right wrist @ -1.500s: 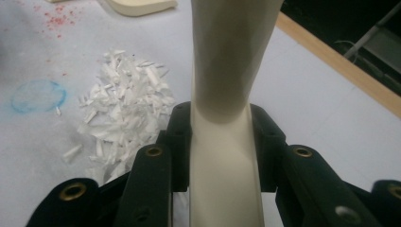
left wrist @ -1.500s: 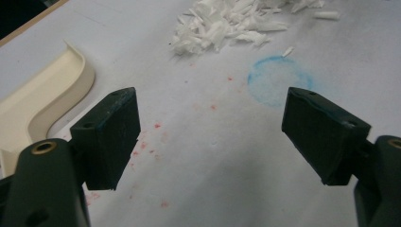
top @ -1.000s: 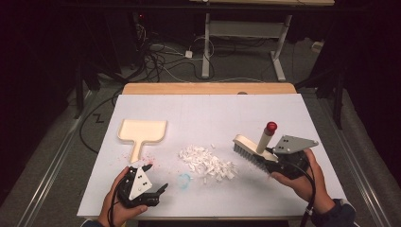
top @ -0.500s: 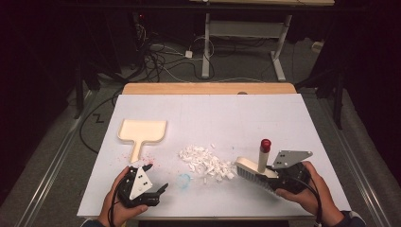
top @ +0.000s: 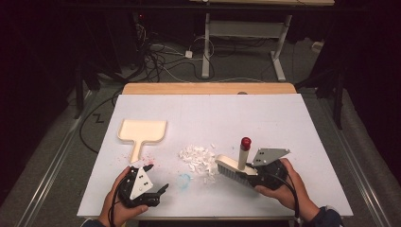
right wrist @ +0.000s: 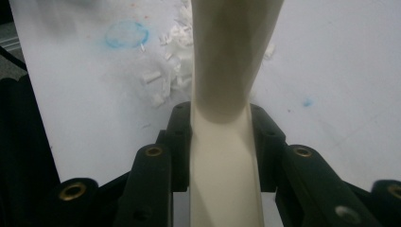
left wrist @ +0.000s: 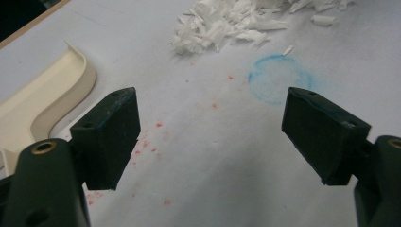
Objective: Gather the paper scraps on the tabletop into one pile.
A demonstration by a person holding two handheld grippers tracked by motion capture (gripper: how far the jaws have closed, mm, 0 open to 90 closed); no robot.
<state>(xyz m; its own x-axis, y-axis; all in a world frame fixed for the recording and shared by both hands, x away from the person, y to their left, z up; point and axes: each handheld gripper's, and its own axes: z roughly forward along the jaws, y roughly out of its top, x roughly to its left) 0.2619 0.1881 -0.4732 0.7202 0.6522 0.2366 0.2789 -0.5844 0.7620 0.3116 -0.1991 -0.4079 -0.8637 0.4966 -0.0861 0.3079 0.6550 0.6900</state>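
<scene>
Down near the front edge of the white worktop (top: pixel 283 123), the right claw (top: pixel 257 176) is clamped on a cream hand brush (top: pixel 232 168), its jaws pressed against either side of the brush's handle, as the right gripper view shows with the pale handle (right wrist: pixel 224 156) running straight up between the black jaws. In the high view the brush stands with its bristled head low on the worktop and its red-capped handle end (top: pixel 246 142) pointing up and slightly back. The brush head sits just to the right of a heap of white paper scraps (top: pixel 197 157), with the nearest scraps touching or all but touching the bristles.

The left claw (top: pixel 153 187) rests at the front left of the worktop, held in the person's left hand, with its jaws wide apart and nothing between them. Its own view looks across bare white surface flecked with small red specks (left wrist: pixel 151 142) toward a faint blue ring-shaped stain (left wrist: pixel 279 78) and the scrap heap (left wrist: pixel 227 23) beyond it.

A cream dustpan (top: pixel 143 131) lies flat to the left of the scraps, well apart from the brush, its handle pointing toward the person and ending near the left claw. Its curved rim shows at the left edge of the left gripper view (left wrist: pixel 47 94).
</scene>
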